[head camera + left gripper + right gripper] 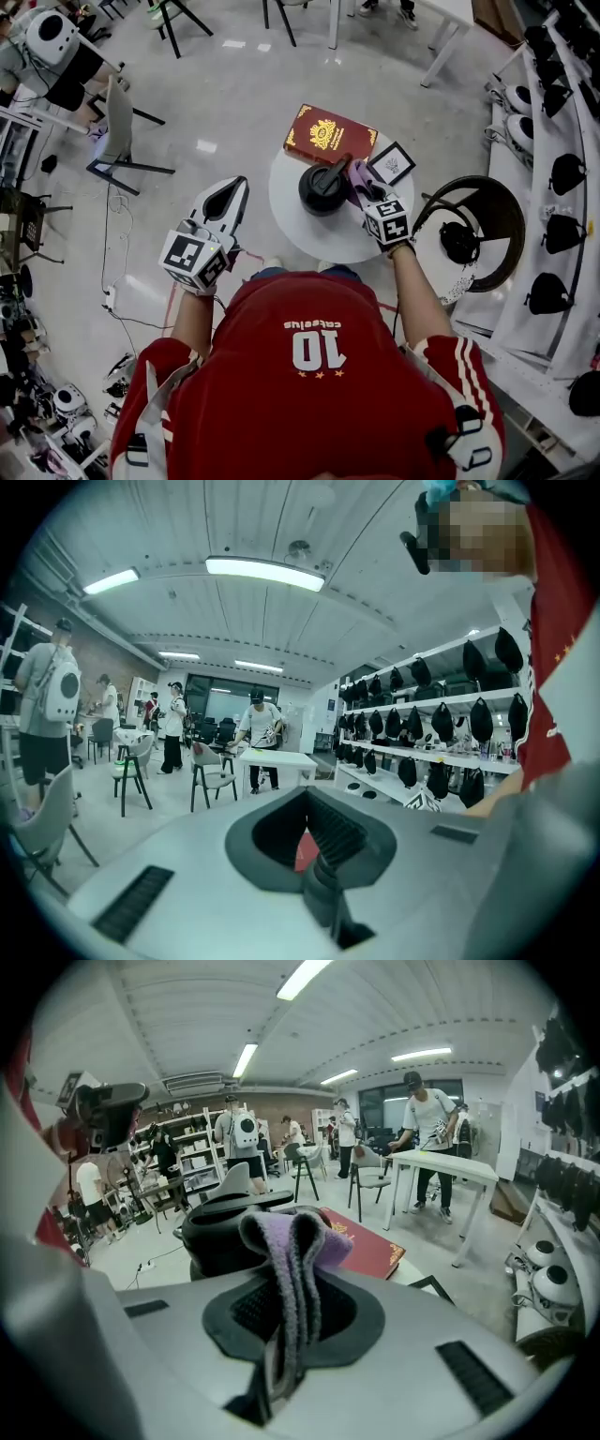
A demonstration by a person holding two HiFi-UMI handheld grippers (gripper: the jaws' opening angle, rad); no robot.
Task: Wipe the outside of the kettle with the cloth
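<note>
Right now my right claw (367, 195) is clamped on the purple cloth (357, 175). The folded fabric is pinched between the pads and sticks out past the tips in a soft loop. The kettle (323, 192) is black and stands upright on the round white bench (309, 236), a little right of the bench's middle. Its handle (336, 169) slants up toward the cloth. From the head view the cloth sits right against the kettle's right side, up near the lid. I cannot tell whether fabric and kettle actually meet. In the right gripper view the cloth (295, 1241) rises in front of the kettle (217, 1234), which shows just behind and to the left of it.

A dark red book (328, 138) with a gold crest lies flat on the far part of the bench, just beyond the kettle. A small black picture frame (391, 163) lies to the right of the book, near the bench's edge.

My left claw (236, 190) is off to the left of the bench, above the floor and well apart from the kettle. Its jaws are closed together with nothing between them, as the left gripper view shows.
</note>
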